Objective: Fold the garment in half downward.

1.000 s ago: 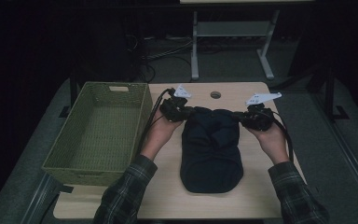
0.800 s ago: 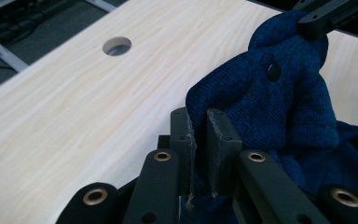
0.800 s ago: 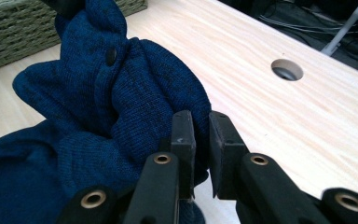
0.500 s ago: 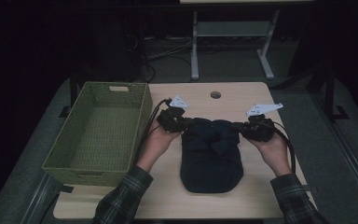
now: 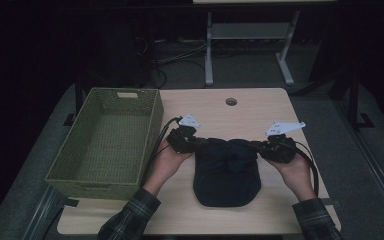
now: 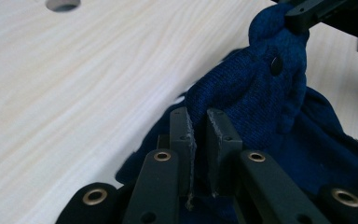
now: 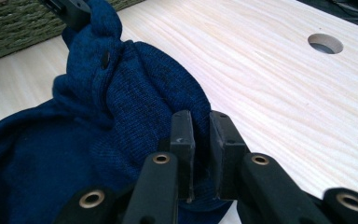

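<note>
**Folding the far edge toward the near hem**

Both claws have come toward the person and lower since the earlier frames, drawing the far edge of the blue knit garment (image 5: pixel 226 172) over its own body. The left claw (image 6: pixel 198 140) is clamped on one bunched corner and the right claw (image 7: pixel 199 140) on the other, cloth pinched between the pads of each.

To do this step well, I judge the two hands should travel level with each other, keeping the edge taut between them so that the fold lands straight, and let go only once the cloth lies flat.

The garment rests mid-worktop (image 5: pixel 260 107), pale wood with a round cable hole (image 5: pixel 231 101). A green woven basket (image 5: pixel 105 140) stands just left. The room beyond is dark, with a white stand (image 5: pixel 250 37) behind.
</note>
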`<state>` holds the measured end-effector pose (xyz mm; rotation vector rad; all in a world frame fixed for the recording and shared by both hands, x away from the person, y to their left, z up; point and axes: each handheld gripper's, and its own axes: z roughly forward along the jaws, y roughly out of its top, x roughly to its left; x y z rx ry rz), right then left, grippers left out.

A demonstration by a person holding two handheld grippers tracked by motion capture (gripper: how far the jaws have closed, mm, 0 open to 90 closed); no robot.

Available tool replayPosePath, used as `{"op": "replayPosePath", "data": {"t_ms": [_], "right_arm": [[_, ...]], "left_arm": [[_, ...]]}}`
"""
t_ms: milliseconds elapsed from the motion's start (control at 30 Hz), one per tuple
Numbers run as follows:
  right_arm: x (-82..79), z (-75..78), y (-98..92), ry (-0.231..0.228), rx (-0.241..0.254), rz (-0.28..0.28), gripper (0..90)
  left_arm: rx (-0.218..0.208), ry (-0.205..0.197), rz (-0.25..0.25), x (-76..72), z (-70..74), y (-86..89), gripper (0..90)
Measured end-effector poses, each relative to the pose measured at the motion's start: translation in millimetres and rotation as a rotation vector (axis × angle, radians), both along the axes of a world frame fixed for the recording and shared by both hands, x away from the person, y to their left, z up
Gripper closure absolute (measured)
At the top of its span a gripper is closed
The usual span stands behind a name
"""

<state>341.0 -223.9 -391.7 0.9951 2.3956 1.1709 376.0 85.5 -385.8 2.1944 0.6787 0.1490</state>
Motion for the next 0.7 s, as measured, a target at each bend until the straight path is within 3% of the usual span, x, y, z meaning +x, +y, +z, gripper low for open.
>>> {"op": "replayPosePath", "data": {"t_ms": [133,700], "right_arm": [[-9.3,-8.5,0.4,0.013,-0.007,0.008,80.3],[-48.1,-28.6,-1.9,0.052,0.014,0.034,78.1]], "left_arm": [[-0.023,0.028,-0.016,-8.4,-9.4,3.7,81.8],[-0.025,0.106,-0.102,-35.9,-24.3,8.3,81.1]]}}
